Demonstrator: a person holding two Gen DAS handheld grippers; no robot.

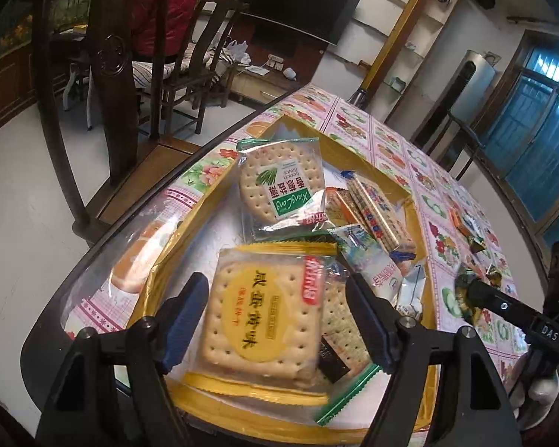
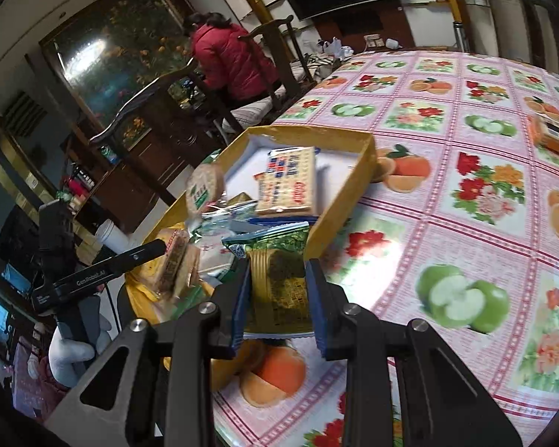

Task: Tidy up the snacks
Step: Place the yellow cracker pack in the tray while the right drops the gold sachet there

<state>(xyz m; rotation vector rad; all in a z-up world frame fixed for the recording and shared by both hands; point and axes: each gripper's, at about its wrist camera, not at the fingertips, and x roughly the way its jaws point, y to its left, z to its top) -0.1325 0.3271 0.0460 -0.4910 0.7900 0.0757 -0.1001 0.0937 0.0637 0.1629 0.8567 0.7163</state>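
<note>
The floral tablecloth [image 2: 447, 156] fills the scene, fruit and flower squares running across the whole table, and sitting near its edge is the yellow tray [image 1: 365, 156], white inside and crowded with snack packets. Over in the left wrist view, the left gripper [image 1: 275, 320] is spread wide, fingers either side of the yellow cracker pack [image 1: 264, 316] that lies flat at the near end of the tray, and whether they touch it I can't tell! Just beyond it, the green-label round cracker pack [image 1: 281, 182] rests against the pile, with a red-and-blue cracker pack [image 1: 376, 212] tilted beside it toward the tray's right wall. Switch to the right wrist view and the right gripper [image 2: 279, 294] is clamped tight on a yellow-green snack packet [image 2: 279, 290], both blue pads pressing its sides, held just at the tray's near corner. A few small wrapped candies [image 1: 477, 242] lie loose on the cloth, well apart from the tray.
</note>
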